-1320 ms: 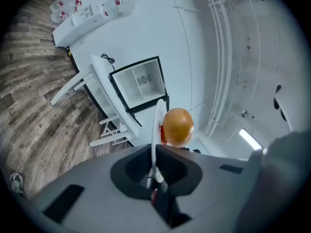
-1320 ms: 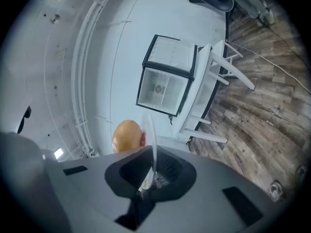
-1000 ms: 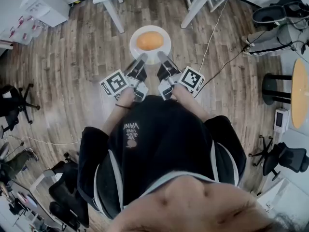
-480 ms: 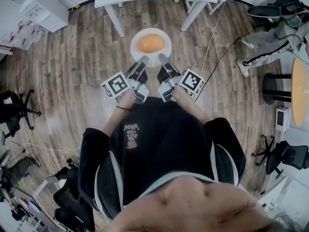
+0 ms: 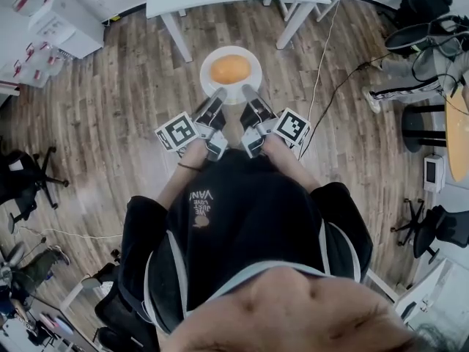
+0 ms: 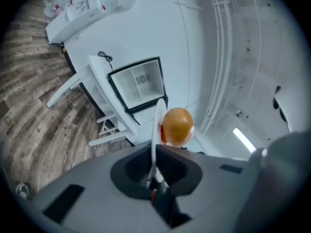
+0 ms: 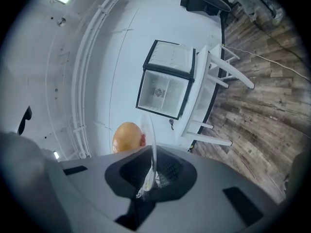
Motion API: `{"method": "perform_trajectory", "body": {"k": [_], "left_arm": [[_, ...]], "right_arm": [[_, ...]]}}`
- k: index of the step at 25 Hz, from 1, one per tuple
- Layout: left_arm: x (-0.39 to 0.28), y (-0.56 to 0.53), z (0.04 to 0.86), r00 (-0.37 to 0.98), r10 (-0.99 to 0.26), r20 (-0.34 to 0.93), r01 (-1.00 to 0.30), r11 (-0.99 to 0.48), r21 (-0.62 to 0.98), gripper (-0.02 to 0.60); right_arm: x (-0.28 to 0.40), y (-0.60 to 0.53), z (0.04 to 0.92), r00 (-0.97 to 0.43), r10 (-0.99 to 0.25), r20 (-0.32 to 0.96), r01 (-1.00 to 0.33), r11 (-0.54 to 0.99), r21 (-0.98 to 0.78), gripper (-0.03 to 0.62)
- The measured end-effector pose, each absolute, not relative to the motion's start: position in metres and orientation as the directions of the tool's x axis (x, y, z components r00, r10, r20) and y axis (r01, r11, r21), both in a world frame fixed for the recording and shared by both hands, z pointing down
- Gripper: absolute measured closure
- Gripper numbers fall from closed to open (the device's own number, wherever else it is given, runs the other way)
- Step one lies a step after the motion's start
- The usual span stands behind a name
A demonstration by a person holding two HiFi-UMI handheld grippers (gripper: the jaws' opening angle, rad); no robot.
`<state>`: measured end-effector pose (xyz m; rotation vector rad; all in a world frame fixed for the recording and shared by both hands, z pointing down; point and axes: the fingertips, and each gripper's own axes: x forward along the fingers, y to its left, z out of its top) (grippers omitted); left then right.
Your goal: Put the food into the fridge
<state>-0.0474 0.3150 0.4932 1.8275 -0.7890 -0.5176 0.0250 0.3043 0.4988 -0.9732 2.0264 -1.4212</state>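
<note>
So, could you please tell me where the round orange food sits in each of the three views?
Head view: orange food upper centre, on the white plate.
Left gripper view: food just below centre, right of the edge-on plate.
Right gripper view: food lower left of centre, left of the plate.
Shared landmark: the white plate.
</note>
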Motion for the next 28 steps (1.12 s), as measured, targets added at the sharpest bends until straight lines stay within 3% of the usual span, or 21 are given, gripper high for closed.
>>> {"method": "perform_trajectory", "body": {"k": [14, 22, 28], "left_arm": [[-0.051, 0.256, 0.505, 0.680, -0.731, 0.050, -0.303, -0.219, 0.928, 0.551], [-0.025, 0.186, 0.494, 0.653, -0.757, -0.004, -0.231, -0.204, 0.951, 0.551], [-0.006, 0.144, 0.490, 0.620, -0.784, -0.009, -0.235, -0.197, 0.952, 0.551]], "right_arm": [[0.021, 0.244, 0.507, -0.665, -0.745, 0.055, -0.291, 0.191, -0.937, 0.571], [0.036, 0.171, 0.498, -0.694, -0.719, 0.020, -0.230, 0.195, -0.953, 0.572], [0.060, 0.126, 0.501, -0.717, -0.693, 0.071, -0.292, 0.207, -0.934, 0.572]]}}
